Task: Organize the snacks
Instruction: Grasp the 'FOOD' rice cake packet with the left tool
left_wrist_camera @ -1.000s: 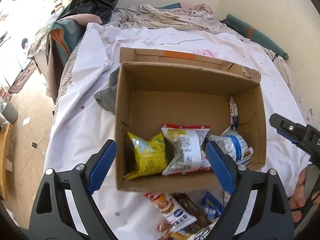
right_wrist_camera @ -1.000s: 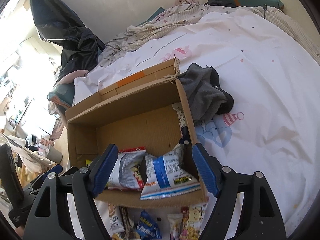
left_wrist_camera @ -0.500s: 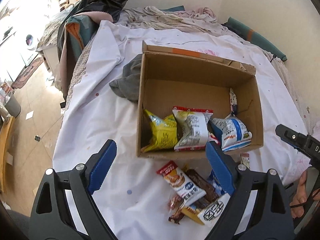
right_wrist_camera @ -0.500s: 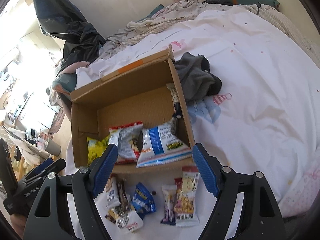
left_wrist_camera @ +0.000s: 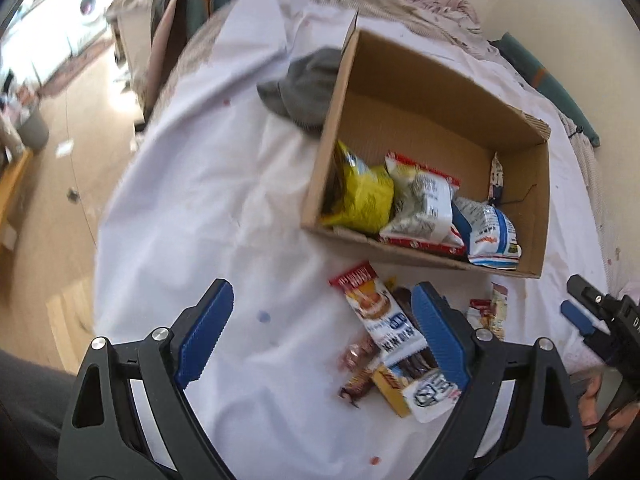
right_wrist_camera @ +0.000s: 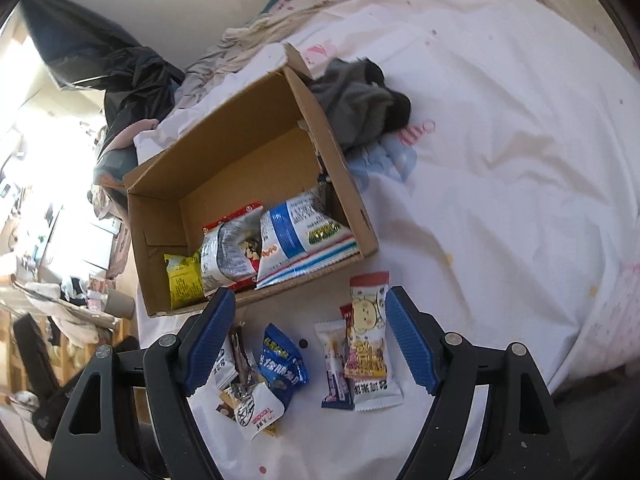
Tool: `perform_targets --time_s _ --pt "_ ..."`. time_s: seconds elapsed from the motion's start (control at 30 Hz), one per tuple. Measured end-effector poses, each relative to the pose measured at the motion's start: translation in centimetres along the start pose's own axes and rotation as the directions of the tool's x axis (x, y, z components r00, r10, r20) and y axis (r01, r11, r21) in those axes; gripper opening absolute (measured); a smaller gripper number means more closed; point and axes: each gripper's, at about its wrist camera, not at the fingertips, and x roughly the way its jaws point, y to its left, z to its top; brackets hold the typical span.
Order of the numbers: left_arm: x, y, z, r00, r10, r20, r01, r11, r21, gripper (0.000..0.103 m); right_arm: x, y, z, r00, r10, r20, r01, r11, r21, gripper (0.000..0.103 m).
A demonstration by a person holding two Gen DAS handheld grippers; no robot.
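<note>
An open cardboard box [left_wrist_camera: 532, 196] [right_wrist_camera: 344, 184] lies on the white bedsheet with a yellow bag [left_wrist_camera: 364, 196], a red-and-white bag [left_wrist_camera: 424, 208] [right_wrist_camera: 228, 248] and a blue-and-white bag [left_wrist_camera: 492, 228] [right_wrist_camera: 304, 232] along its near wall. Loose snack packets lie in front of it: a red-topped bar [left_wrist_camera: 376, 312], a blue packet [right_wrist_camera: 280, 364], a pink cartoon packet [right_wrist_camera: 368, 344]. My left gripper [left_wrist_camera: 316, 332] hovers open above the sheet left of the pile. My right gripper [right_wrist_camera: 308, 344] hangs open over the loose packets, holding nothing.
A grey garment [left_wrist_camera: 304, 84] [right_wrist_camera: 356, 100] lies against the box's far side. The bed's left edge drops to a wooden floor [left_wrist_camera: 60, 184]. Crumpled bedding [left_wrist_camera: 400, 0] and a black bag [right_wrist_camera: 112, 64] sit beyond the box. The right gripper's tip [left_wrist_camera: 592, 312] shows at the left view's edge.
Both grippers pulled back from the box and sank toward the sheet; the box now looks smaller and tilted, and the loose packets in front of it have come into view.
</note>
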Motion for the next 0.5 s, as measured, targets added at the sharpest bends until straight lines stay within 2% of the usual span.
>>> perform_targets --time_s 0.03,0.2,0.33,0.4,0.5 --pt "0.4 -0.1 -0.2 1.000 -0.010 -0.016 0.010 1.000 -0.024 0.086 0.1 -0.1 0.0 1.000 -0.002 -0.003 0.002 1.000 0.003 0.080" --pt "3.6 -1.3 -1.6 0.991 -0.069 -0.118 0.050 0.986 -0.157 0.065 0.1 -0.7 0.3 1.000 -0.005 -0.006 0.005 1.000 0.019 0.080" --pt "6.6 -1.8 -2.6 0.981 -0.078 -0.176 0.034 0.970 -0.239 0.054 0.2 -1.6 0.4 0.999 0.039 -0.020 -0.038 0.996 0.079 0.080" --pt "7.8 -2.3 -3.1 0.976 -0.083 -0.201 0.029 0.966 -0.256 0.046 0.1 -1.9 0.4 0.999 0.034 -0.020 -0.033 0.996 0.085 0.080" --pt "8.5 -3.0 -3.2 0.976 -0.073 -0.207 0.019 0.967 -0.255 0.046 0.1 -2.4 0.3 1.000 0.012 -0.019 -0.010 0.995 0.104 0.080"
